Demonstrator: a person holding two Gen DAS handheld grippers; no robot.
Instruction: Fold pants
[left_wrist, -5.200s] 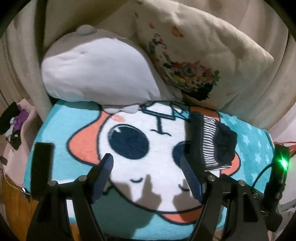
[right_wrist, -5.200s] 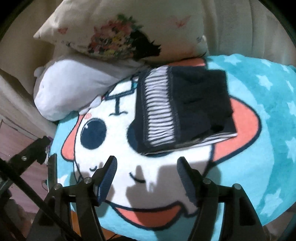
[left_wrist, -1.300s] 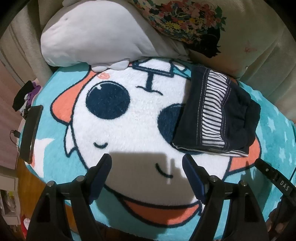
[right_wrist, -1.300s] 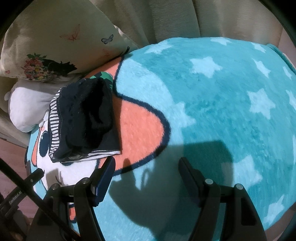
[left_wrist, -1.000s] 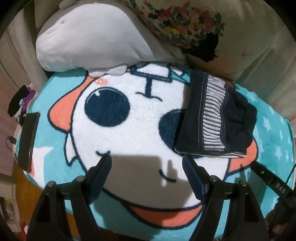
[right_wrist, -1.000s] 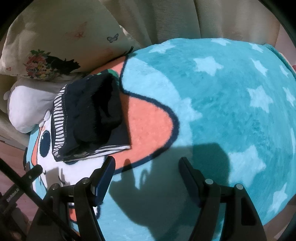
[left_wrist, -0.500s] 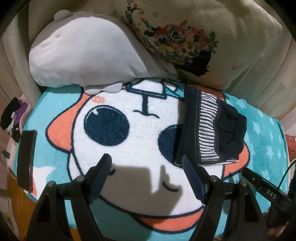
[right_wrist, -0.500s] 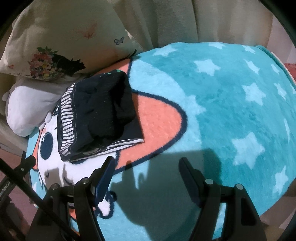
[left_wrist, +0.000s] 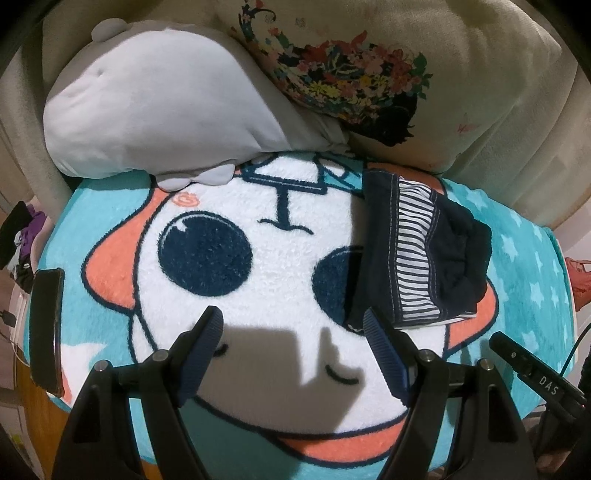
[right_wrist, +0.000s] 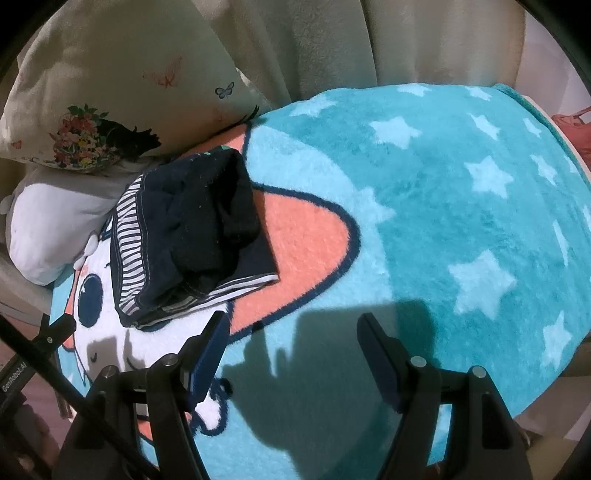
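Observation:
The dark navy pants (left_wrist: 424, 254) lie folded into a compact bundle with a striped lining showing, on the cartoon-face blanket (left_wrist: 266, 266). In the right wrist view the same pants (right_wrist: 195, 240) sit left of centre, over the orange patch's edge. My left gripper (left_wrist: 293, 325) hovers open above the white face area, its right finger near the bundle's lower left corner without touching it. Above the teal starred part of the blanket (right_wrist: 443, 206) my right gripper (right_wrist: 293, 325) stands open, to the lower right of the pants. Nothing is between either pair of fingers.
A grey plush pillow (left_wrist: 162, 114) and a floral cushion (left_wrist: 369, 74) lie along the blanket's far edge, with cream fabric behind. A dark phone (left_wrist: 46, 328) rests at the blanket's left edge. The other gripper's black frame (left_wrist: 535, 376) shows at lower right.
Both views have tilted up slightly, so the pillows show more and the pants sit lower in the right wrist view. The pants have stayed put and both grippers remain open.

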